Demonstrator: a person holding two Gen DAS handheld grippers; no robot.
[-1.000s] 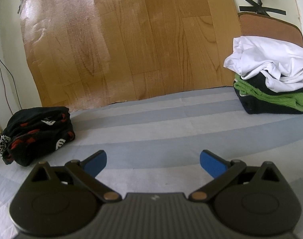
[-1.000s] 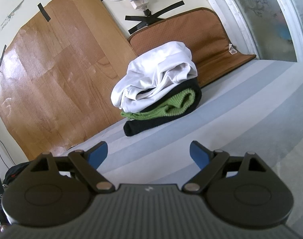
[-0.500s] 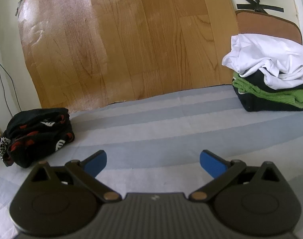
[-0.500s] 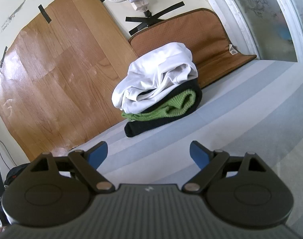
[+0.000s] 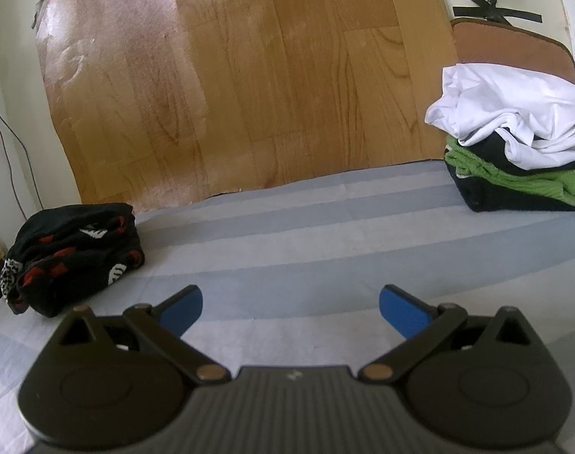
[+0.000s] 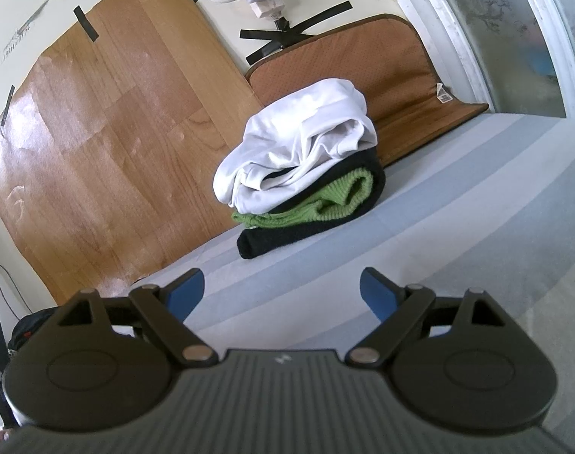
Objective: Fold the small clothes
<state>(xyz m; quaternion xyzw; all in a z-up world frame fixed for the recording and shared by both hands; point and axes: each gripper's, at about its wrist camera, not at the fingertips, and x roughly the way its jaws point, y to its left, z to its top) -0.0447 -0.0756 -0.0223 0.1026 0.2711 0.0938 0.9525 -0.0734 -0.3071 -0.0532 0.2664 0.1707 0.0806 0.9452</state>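
Grippers: left gripper (image 5: 290, 312) and right gripper (image 6: 281, 295) both spread wide, holding nothing, above striped sheet (image 5: 325, 257). Clothes stack (image 6: 306, 174) (white over green over black) at 12 o'clock in right view, path unobstructed. Black patterned garment (image 5: 73, 255) at 10 o'clock in left view. Brown mat (image 6: 363, 64) behind stack; wood-grain sheet (image 5: 230, 75) taped to wall.
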